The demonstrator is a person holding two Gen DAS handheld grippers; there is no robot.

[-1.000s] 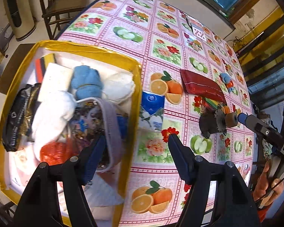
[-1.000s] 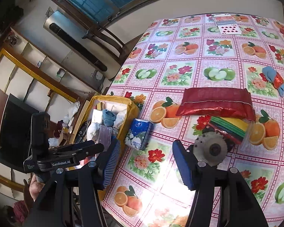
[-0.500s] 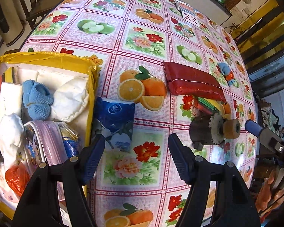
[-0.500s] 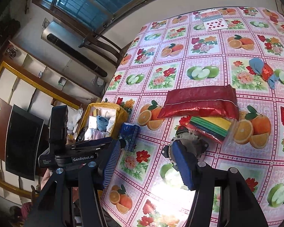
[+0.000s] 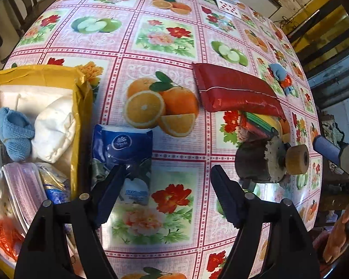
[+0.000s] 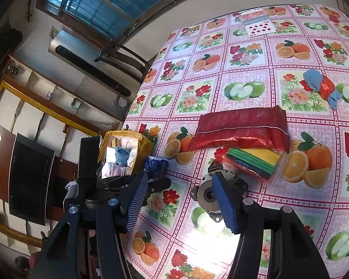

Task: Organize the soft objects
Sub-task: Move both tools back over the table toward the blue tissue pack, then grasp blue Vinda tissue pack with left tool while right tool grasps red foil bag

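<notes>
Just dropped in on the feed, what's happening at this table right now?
A person is sorting soft items into the yellow box, which already holds a blue cloth and white bundles. The left gripper is open, hovering over the blue tissue pack just outside the box. The right gripper is open too, near the round toothed tool. The red pouch and the coloured cloth pack lie on the table.

Playing cards [image 6: 259, 24] far off; toothed disc [image 5: 275, 160] near; television [image 6: 29, 181].
</notes>
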